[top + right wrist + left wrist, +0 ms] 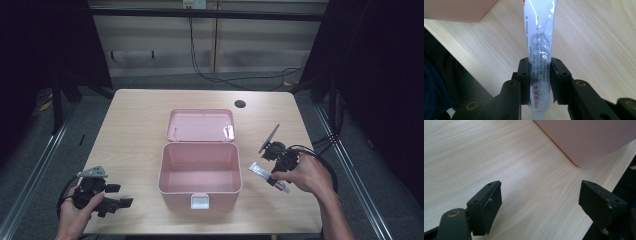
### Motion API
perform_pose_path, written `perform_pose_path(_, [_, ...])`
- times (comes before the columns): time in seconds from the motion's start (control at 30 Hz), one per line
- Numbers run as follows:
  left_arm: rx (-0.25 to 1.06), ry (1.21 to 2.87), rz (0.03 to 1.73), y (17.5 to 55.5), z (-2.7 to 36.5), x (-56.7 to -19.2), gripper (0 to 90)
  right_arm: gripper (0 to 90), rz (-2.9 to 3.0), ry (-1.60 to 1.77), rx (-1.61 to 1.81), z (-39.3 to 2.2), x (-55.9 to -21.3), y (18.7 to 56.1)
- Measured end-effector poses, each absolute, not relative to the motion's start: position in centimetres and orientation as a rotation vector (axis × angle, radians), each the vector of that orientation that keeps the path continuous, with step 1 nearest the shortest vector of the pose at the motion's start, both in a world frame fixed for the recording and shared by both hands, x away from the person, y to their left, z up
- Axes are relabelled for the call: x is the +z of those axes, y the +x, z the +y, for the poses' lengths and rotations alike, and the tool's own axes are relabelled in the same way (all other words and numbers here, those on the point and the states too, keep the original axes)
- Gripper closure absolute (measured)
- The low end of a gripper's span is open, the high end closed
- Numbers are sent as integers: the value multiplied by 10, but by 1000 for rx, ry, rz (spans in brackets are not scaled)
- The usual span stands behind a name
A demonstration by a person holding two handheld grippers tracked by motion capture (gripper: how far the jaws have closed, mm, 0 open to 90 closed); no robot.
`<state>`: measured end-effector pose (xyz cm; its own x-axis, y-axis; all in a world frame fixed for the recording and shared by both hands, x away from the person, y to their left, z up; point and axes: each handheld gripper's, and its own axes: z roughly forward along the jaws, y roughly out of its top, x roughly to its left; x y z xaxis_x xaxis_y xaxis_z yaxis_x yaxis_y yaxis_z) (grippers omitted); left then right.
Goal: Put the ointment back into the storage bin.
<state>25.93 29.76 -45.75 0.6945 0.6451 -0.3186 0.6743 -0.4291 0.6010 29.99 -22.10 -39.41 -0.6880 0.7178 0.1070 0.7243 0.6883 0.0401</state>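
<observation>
Clearly the right tool (539, 82) is clenched on a white tube (540, 40) of ointment near its cap end, holding it over the table (135, 125) just to the right of the open pink box (200, 172). To my eye the job is to carry the tube over the near right wall and lower it flat onto the bare floor of the box before letting go. Meanwhile the left tool (539, 202) sits released at the box's left, gripping nothing.
</observation>
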Motion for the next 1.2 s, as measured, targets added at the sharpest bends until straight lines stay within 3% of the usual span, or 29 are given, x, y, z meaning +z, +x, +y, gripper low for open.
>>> perform_pose_path(1.2, [-47,2170,1006,260,297,-458,186,716,-2876,-1075,-166,-221,-344,295])
